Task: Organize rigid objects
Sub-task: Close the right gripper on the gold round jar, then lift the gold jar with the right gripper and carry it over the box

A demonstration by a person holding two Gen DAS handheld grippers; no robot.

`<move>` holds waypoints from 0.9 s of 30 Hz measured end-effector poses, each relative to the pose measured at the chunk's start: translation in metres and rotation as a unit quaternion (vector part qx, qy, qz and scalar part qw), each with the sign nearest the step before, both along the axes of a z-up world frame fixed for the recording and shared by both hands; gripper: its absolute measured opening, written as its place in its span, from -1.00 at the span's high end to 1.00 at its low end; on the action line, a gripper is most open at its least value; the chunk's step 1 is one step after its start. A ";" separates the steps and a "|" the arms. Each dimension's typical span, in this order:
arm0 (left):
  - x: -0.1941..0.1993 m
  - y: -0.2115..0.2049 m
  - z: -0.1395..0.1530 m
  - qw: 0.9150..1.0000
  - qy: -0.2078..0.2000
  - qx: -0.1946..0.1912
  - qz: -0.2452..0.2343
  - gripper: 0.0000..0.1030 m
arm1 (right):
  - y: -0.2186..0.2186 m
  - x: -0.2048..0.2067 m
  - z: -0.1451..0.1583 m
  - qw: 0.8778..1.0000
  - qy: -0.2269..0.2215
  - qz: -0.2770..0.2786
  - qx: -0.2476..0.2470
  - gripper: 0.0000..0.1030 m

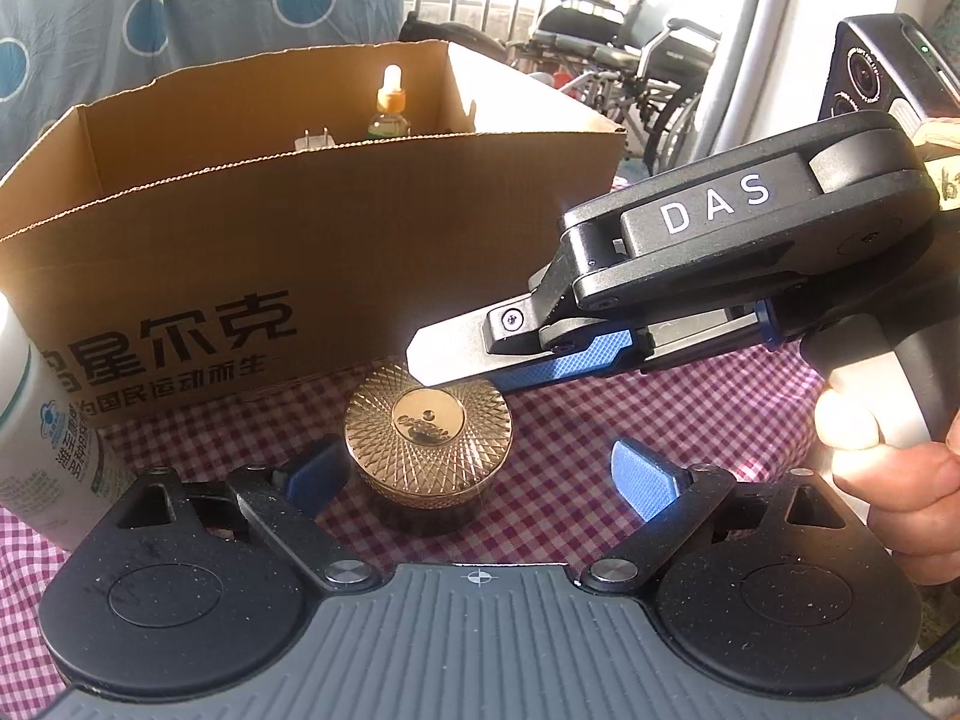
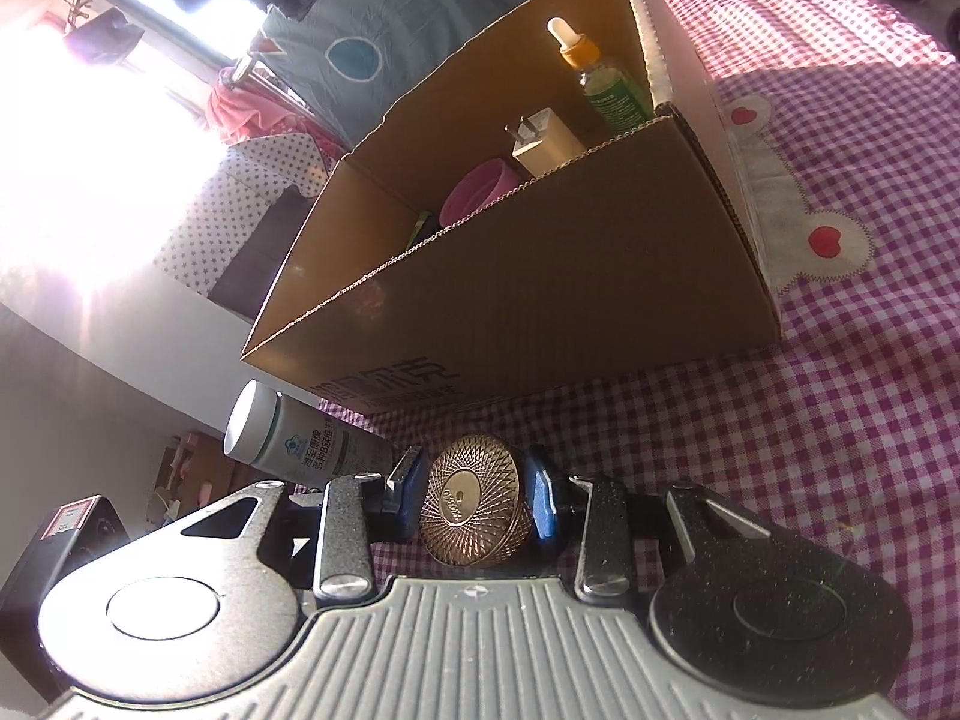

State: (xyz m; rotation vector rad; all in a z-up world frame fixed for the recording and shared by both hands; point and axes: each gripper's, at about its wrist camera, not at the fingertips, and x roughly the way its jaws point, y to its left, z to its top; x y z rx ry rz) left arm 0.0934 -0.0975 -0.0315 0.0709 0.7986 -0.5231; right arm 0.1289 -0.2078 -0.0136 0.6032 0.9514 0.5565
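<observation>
A: Right gripper [image 2: 474,501] sat low centre of its own view, jaws closed in on the gold jar [image 2: 474,507], 1 blue pad at each side of the lid. Contact looked made; I logged it as grasped.

B: Agreed. Left gripper [image 1: 480,474] at bottom centre of its view, jaws spread wide, nothing held. The jar stood on the checked cloth [image 1: 570,438] between its tips, nearer the left-hand pad.

A: Progress: cardboard box [image 2: 540,276] at centre frame already held 4 visible items: dropper bottle [image 2: 600,78] and white plug adapter [image 2: 546,144] upper centre, a pink cup [image 2: 474,192], and a dark object beside it I could not identify.

B: Left outside, by my judgement: the jar and 1 white bottle [image 2: 288,441], lying just left of it.

A: Writing: "DAS" on the right gripper's arm, upper right of the left view. Box front and bottle carried Chinese print, partly cut off.
</observation>
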 end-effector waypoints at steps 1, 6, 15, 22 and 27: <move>-0.001 -0.001 0.001 1.000 0.000 -0.001 -0.002 -0.84 | -0.002 -0.002 0.000 1.000 0.000 -0.003 0.000 0.26; -0.006 -0.005 0.003 1.000 -0.009 0.004 -0.011 -0.82 | -0.008 -0.007 0.001 1.000 0.001 -0.011 0.003 0.26; 0.005 -0.001 0.001 0.999 -0.013 0.029 0.004 -0.46 | -0.013 -0.009 -0.002 1.000 0.004 -0.023 0.010 0.26; 0.012 0.002 -0.001 1.000 -0.008 0.015 0.009 -0.16 | -0.006 -0.007 -0.005 1.000 0.006 -0.015 -0.001 0.25; 0.008 -0.001 0.000 1.000 -0.014 0.017 0.014 -0.14 | 0.000 -0.009 -0.008 1.000 0.005 -0.014 -0.018 0.28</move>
